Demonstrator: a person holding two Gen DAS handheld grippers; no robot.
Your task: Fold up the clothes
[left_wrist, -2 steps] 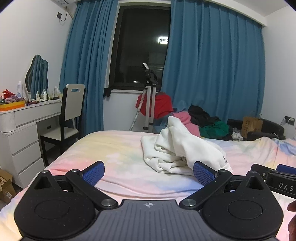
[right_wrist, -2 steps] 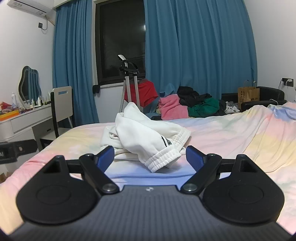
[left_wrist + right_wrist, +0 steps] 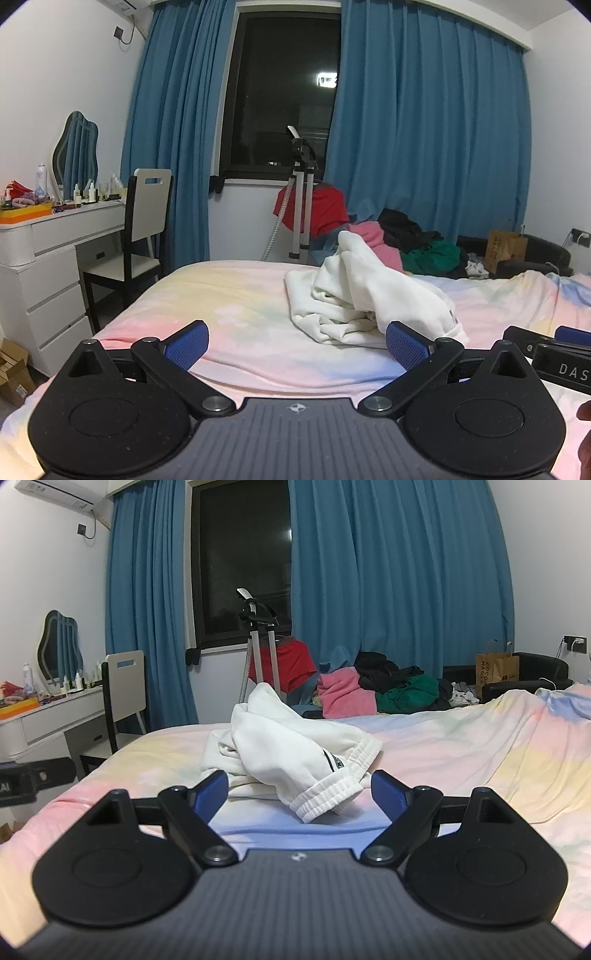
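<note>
The letters "DAS" show in white on the right gripper [image 3: 554, 354] at the right edge of the left wrist view; the rest is cut off. A brown paper bag [image 3: 496, 670] at the far right of the room carries dark print, too blurred to read with certainty. A small black label [image 3: 337, 763] sits on a white garment [image 3: 291, 746]; its writing is too small to read.

The garment lies crumpled in a heap on a bed [image 3: 461, 746] with a pastel rainbow sheet. The right gripper [image 3: 298, 794] has its blue-padded fingers [image 3: 212, 794] wide apart, holding nothing; a ribbed cuff of the garment lies between and just beyond them. The left gripper [image 3: 295, 345] also has its fingers spread apart and empty; the garment lies ahead and to the right, near its right finger [image 3: 406, 349]. Behind the bed are blue curtains [image 3: 388, 572], a dark window [image 3: 240, 554] and a clothes pile [image 3: 384, 686].
</note>
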